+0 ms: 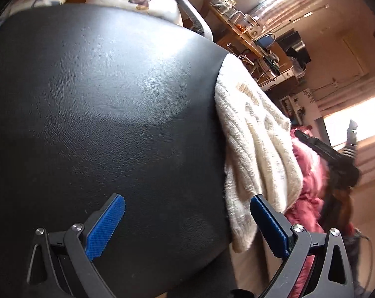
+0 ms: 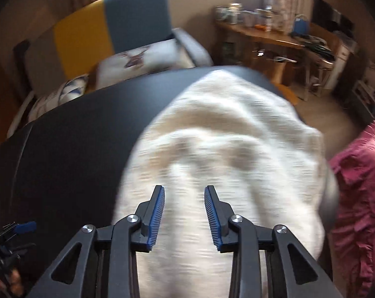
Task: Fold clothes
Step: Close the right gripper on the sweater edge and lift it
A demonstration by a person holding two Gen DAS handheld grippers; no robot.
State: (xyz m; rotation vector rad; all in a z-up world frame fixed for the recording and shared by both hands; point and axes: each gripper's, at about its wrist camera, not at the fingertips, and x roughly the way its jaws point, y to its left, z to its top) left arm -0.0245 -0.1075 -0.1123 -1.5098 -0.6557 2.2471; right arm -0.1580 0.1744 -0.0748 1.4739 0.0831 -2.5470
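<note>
A cream knitted sweater (image 1: 256, 149) lies bunched at the right edge of the black leather table (image 1: 108, 94), and part of it droops over that edge. My left gripper (image 1: 187, 198) hovers over the bare black surface just left of the sweater. Its jaws are wide open and its blue pads (image 1: 105, 226) hold nothing. In the right wrist view the sweater (image 2: 224, 129) is blurred and fills the middle. My right gripper (image 2: 184, 188) hangs above its near part, open, with a gap between the pads (image 2: 157, 213) and no cloth pinched.
A pink ruffled garment (image 2: 361, 186) lies to the right of the sweater, also pink garment (image 1: 309, 186). Beyond the table are a sofa with printed cushions (image 2: 142, 59) and a yellow and blue backrest. A cluttered wooden desk (image 2: 274, 37) stands at the back right.
</note>
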